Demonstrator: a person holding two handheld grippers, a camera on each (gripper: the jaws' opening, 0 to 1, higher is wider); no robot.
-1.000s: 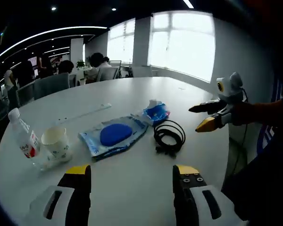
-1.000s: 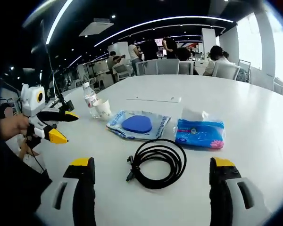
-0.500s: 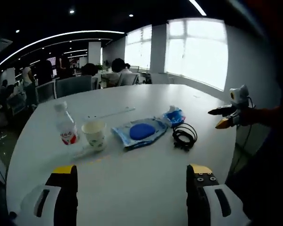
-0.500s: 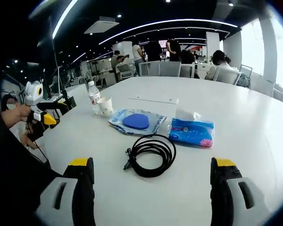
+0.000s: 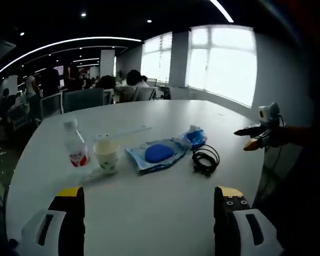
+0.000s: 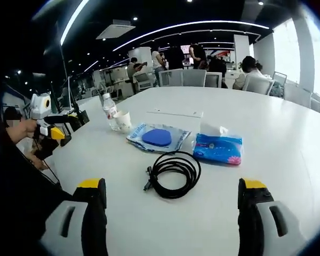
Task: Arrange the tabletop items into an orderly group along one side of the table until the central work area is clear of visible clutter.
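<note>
- Left gripper view: the left gripper (image 5: 146, 221) hangs over the near table (image 5: 149, 213) edge, jaws wide and holding nothing. Across the table middle lie a bottle (image 5: 74, 150), a cup (image 5: 106, 154) just beside it, a blue packet (image 5: 156, 153), a tissue pack (image 5: 194, 137) and a coiled cable (image 5: 204, 159).
- Likely handling: the bottle is light and tippy, best taken round the body; the paper cup crushes easily, so pinch the rim gently; packet and tissue pack are soft, take an edge; the cable is floppy, grab several loops.
- Against a second ago, the camera has pulled back; things look smaller, none moved.
- Right gripper view: the right gripper (image 6: 170, 213) is empty with jaws wide, cable (image 6: 173, 174) nearest, tissue pack (image 6: 218, 148) beyond. The view has backed off slightly.
</note>
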